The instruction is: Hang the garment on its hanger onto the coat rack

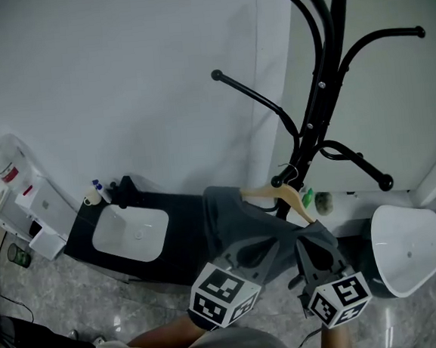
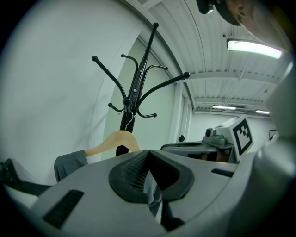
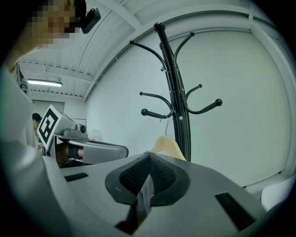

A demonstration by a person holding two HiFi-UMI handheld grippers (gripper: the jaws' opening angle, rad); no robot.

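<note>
A black coat rack (image 1: 320, 85) stands against the white wall, with curved pegs at several heights. A wooden hanger (image 1: 269, 194) carries a grey garment (image 1: 233, 221), and its wire hook sits close to a low peg by the pole. I cannot tell whether the hook rests on that peg. My left gripper (image 1: 248, 254) is shut on the garment's lower left part. My right gripper (image 1: 309, 246) is shut on the fabric under the hanger's right arm. In the left gripper view, grey cloth is pinched between the pads of the left gripper (image 2: 147, 185), with the hanger (image 2: 113, 141) beyond. In the right gripper view, the right gripper (image 3: 145, 192) also pinches cloth below the hanger (image 3: 167, 146).
A white basin (image 1: 130, 232) lies on a black mat on the floor to the left. A white rounded seat (image 1: 406, 248) stands at the right, near the rack's foot. White boxes (image 1: 23, 201) and a small bottle (image 1: 92, 195) sit at the far left.
</note>
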